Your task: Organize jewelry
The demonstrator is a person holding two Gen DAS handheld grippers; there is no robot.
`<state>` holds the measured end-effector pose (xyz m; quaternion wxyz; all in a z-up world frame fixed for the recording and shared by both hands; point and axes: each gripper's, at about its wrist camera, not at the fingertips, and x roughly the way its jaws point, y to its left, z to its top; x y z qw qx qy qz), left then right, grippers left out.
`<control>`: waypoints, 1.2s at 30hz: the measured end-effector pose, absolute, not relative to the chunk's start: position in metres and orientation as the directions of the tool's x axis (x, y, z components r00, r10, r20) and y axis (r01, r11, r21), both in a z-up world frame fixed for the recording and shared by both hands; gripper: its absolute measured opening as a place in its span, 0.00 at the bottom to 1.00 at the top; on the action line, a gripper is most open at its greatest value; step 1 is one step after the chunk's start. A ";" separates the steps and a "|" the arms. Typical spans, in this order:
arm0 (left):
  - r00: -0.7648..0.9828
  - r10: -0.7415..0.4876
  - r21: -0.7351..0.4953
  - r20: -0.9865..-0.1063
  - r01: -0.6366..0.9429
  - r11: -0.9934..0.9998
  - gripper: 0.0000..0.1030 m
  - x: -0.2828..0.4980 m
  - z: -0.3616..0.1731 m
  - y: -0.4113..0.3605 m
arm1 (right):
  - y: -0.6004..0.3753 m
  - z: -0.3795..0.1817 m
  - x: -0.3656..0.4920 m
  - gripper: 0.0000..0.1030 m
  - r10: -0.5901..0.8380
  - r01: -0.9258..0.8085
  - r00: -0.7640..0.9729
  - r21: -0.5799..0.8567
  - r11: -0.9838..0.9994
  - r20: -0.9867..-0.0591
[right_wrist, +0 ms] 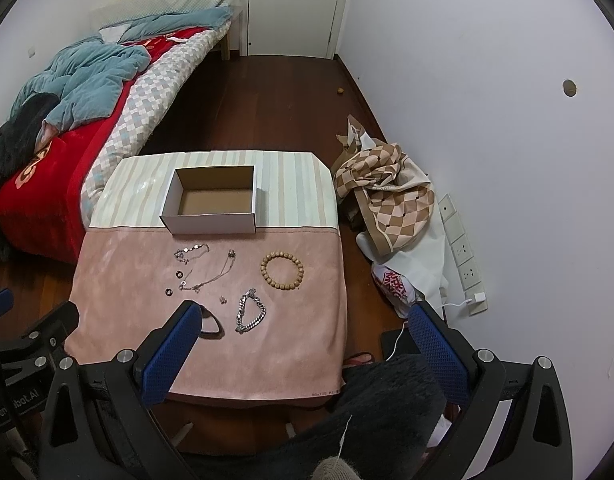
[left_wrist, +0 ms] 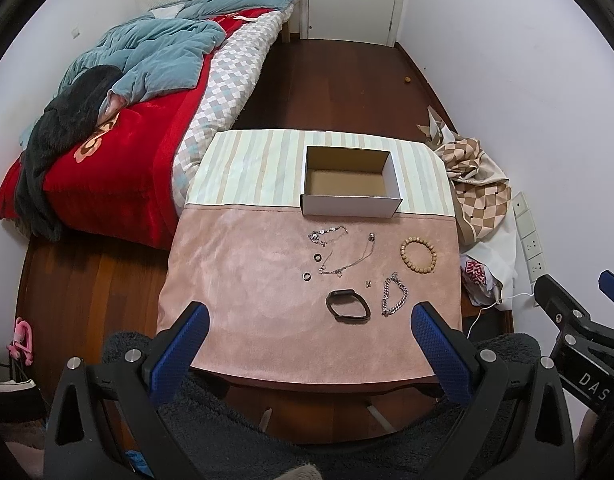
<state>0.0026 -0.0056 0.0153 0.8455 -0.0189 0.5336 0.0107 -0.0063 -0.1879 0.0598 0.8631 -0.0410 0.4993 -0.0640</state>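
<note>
An open, empty white cardboard box (left_wrist: 350,200) (right_wrist: 211,220) stands at the back of a small table. In front of it on the pink cloth (left_wrist: 243,304) (right_wrist: 119,304) lie a wooden bead bracelet (left_wrist: 418,255) (right_wrist: 282,270), a silver chain bracelet (left_wrist: 394,294) (right_wrist: 250,315), a black wristband (left_wrist: 347,306) (right_wrist: 211,327), thin necklaces (left_wrist: 347,258) (right_wrist: 205,276), two small rings (left_wrist: 317,257) (right_wrist: 180,274) and a tiny earring (left_wrist: 368,283). My left gripper (left_wrist: 309,316) is open over the table's near edge. My right gripper (right_wrist: 303,316) is open, its left finger hiding part of the wristband.
A bed (left_wrist: 119,128) with red, blue and checkered bedding stands left of the table. A heap of checkered cloth and bags (right_wrist: 391,208) lies on the floor to the right by the wall sockets (right_wrist: 463,252). A white door (right_wrist: 295,4) is at the back.
</note>
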 end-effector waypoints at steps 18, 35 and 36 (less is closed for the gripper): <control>0.438 0.000 -0.019 -0.899 -0.039 0.999 1.00 -0.001 0.017 -0.005 | -0.190 0.063 -0.006 1.00 -0.148 0.071 0.497 -0.130 0.989 -0.855; 0.492 0.081 0.031 -0.867 -0.109 0.994 1.00 0.031 -0.010 0.010 | -0.205 0.042 0.010 1.00 -0.154 0.124 0.486 -0.106 0.987 -0.860; 0.484 0.091 0.039 -0.870 -0.116 0.992 1.00 0.038 -0.018 0.013 | -0.208 0.032 0.017 1.00 -0.151 0.132 0.474 -0.100 0.986 -0.867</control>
